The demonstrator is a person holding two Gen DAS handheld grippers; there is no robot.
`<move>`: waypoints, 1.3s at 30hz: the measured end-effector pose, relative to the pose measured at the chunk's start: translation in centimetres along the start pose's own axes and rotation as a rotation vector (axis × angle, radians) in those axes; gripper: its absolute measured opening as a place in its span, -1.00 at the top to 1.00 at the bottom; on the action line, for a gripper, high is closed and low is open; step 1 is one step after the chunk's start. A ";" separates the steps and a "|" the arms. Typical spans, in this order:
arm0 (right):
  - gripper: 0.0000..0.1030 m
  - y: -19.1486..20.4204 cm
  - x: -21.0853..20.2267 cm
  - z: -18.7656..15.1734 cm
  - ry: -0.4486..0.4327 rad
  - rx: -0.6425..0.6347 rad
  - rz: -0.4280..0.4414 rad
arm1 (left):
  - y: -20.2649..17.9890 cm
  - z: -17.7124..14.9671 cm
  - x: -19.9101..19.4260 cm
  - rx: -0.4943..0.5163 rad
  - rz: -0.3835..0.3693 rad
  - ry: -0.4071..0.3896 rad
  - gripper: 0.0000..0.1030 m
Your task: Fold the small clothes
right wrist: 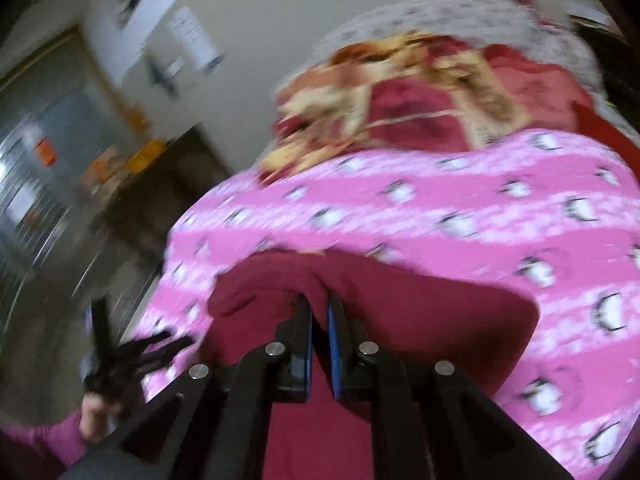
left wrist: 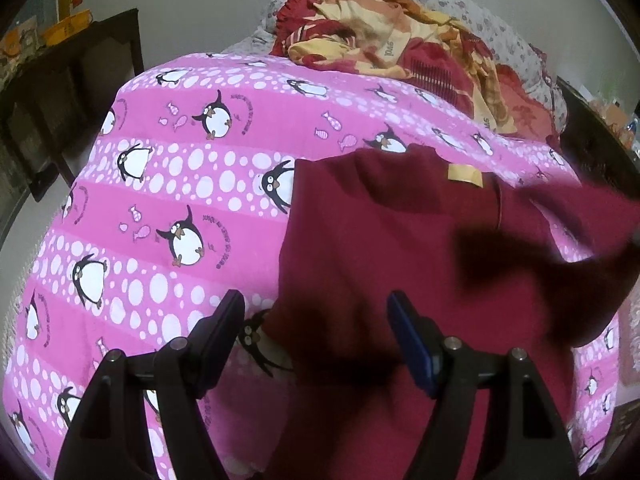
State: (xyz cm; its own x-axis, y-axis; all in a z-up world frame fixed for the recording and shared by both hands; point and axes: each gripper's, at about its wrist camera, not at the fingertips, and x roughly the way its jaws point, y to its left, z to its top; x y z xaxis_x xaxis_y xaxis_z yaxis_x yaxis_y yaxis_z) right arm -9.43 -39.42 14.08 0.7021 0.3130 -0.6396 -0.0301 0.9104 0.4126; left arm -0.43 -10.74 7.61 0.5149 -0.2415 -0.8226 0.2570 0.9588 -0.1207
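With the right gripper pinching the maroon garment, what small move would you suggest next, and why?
Probably carry the pinched fold across. The right gripper is shut on the maroon garment, lifting its edge off the pink penguin sheet; the left gripper hangs open above its near edge.

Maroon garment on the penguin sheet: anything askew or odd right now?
Yes. The maroon garment isn't flat: its right side is lifted off the pink penguin sheet, pinched in the shut right hand-held gripper. The left hand-held gripper hangs open, holding nothing. No damage visible; the right wrist view is motion-blurred.
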 end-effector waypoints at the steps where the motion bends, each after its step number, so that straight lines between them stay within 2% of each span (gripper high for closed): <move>1: 0.84 0.6 1.0 -0.6 0.029 -0.013 0.011 | 0.0 -0.1 -0.1 -0.002 -0.005 0.000 -0.41; 4: 0.82 1.9 5.0 -3.4 0.122 -0.061 -0.038 | -0.3 -0.2 -0.1 0.006 0.000 -0.005 -0.41; 8: 0.74 1.2 9.2 -6.6 0.288 -0.020 -0.065 | -0.7 -0.5 0.3 0.026 -0.016 0.022 -0.41; 11: 0.64 1.1 8.5 -7.5 0.298 -0.038 -0.062 | -1.3 -1.1 0.6 0.049 -0.031 0.039 -0.42; 14: 0.09 0.7 6.8 -7.9 0.298 -0.019 -0.045 | -1.9 -2.5 1.1 0.072 -0.067 0.089 -0.42; 15: -0.20 0.5 6.2 -8.0 0.286 -0.002 -0.036 | -2.1 -3.2 1.3 0.078 -0.071 0.103 -0.42; 16: -0.29 0.3 5.7 -8.1 0.278 0.011 -0.029 | -2.3 -3.6 1.3 0.079 -0.069 0.109 -0.42; 22: -0.29 -0.2 3.7 -8.3 0.247 0.034 -0.054 | -4.0 -6.3 1.7 0.103 -0.086 0.152 -0.42; 24: -0.30 -0.8 3.4 -8.3 0.238 0.064 -0.060 | -4.4 -6.4 2.0 0.102 -0.063 0.144 -0.42; 27: -0.30 -1.0 2.9 -8.6 0.238 0.086 -0.062 | -4.8 -6.3 2.0 0.085 -0.066 0.129 -0.40; 29: -0.30 -1.0 2.6 -8.7 0.233 0.090 -0.067 | -5.1 -6.4 2.2 0.089 -0.087 0.138 -0.03; 30: -0.30 -1.1 2.4 -8.8 0.230 0.093 -0.072 | -5.3 -6.5 2.4 0.093 -0.095 0.151 0.37; 31: -0.31 -1.2 2.2 -8.8 0.225 0.099 -0.076 | -5.5 -6.6 2.8 0.097 -0.102 0.171 0.65; 35: -0.33 -1.8 1.2 -8.7 0.196 0.129 -0.097 | -5.7 -6.7 2.5 0.102 -0.115 0.169 0.78; 39: -0.36 -2.5 -0.4 -8.4 0.158 0.132 -0.132 | -5.2 -4.8 -0.8 0.111 -0.191 0.112 0.91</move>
State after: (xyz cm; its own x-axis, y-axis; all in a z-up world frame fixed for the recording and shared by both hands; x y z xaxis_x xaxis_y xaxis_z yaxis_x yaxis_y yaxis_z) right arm -15.61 -39.51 7.82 0.5734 0.2419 -0.7828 0.1548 0.9063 0.3934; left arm -6.07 -14.80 6.25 0.3556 -0.3932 -0.8479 0.4330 0.8733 -0.2234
